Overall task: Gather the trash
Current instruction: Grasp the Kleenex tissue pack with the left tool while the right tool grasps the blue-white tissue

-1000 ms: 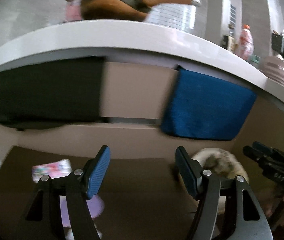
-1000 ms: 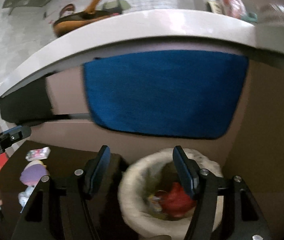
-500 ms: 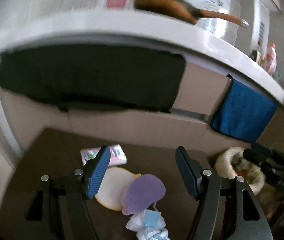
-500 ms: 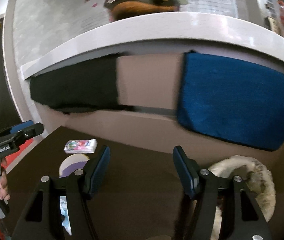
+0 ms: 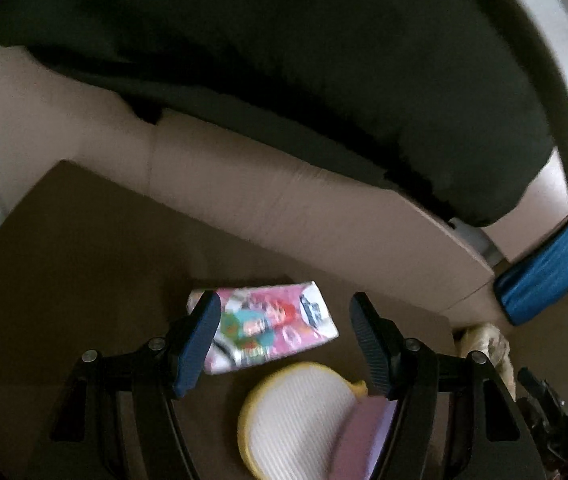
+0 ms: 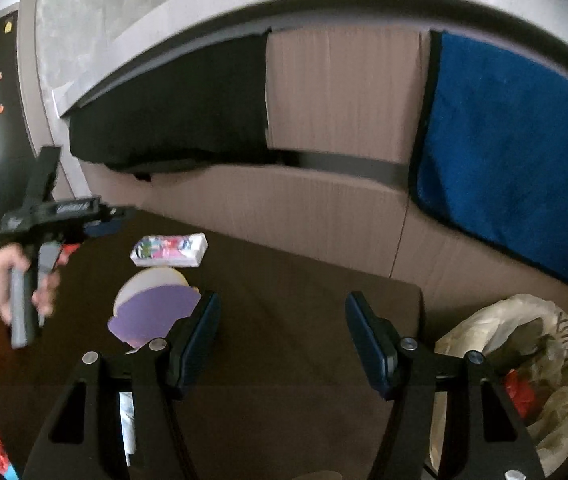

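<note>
- Left hand-held gripper (image 5: 284,340): jaws closing, nothing gripped, above a colourful tissue pack (image 5: 271,330).
- Right hand-held gripper (image 6: 281,338): jaws wide apart, empty, beside the lined trash bin (image 6: 544,364).

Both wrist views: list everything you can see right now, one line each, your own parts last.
tissue pack: one, pink with cartoon print, on the dark floor mat, ahead of the left gripper.
round pads: two, overlapping, purple over white with a yellow rim, near the pack.
bin: one, lined with a pale bag, red trash inside, right of the mat.
blue towel: one, hanging on the cabinet front.
black cloth: one, hanging left of the towel.
left gripper: jaws closing, not yet pressing the pack.
right gripper: open, nothing between its jaws.
hand: one, holding the left gripper's handle.
</note>
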The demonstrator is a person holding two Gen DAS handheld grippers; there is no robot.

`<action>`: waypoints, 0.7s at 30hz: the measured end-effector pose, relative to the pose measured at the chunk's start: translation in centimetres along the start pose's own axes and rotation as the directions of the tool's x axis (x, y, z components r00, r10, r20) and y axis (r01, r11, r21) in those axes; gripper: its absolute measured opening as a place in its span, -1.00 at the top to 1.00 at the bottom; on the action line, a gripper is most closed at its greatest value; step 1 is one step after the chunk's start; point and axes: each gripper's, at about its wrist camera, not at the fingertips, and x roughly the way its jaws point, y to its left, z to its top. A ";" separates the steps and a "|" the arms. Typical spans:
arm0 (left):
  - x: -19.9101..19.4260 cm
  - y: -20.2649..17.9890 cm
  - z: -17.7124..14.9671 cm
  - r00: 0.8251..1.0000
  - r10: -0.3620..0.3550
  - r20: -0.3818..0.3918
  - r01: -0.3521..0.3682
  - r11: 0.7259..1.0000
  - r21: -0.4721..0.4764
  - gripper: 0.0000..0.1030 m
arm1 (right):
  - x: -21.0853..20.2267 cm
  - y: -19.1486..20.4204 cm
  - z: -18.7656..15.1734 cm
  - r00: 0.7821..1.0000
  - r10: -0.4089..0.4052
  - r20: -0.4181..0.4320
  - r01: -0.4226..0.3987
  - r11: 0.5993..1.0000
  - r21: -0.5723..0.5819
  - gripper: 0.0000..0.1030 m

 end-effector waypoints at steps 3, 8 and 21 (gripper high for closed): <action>2.3 0.3 1.3 0.999 -0.005 -0.041 0.007 0.998 0.059 -0.28 | 0.7 0.1 -0.6 1.000 0.010 -0.018 -0.011 0.999 -0.036 -0.20; 5.3 1.5 2.3 0.987 -0.021 -0.161 0.035 0.996 0.086 -0.28 | 1.5 -0.1 -1.1 0.998 0.042 -0.042 -0.044 0.998 -0.048 -0.20; 2.8 -0.1 -3.0 0.966 0.052 -0.255 0.013 0.969 0.248 -0.26 | 3.5 2.2 -1.5 0.989 0.121 -0.081 -0.126 0.991 -0.055 -0.20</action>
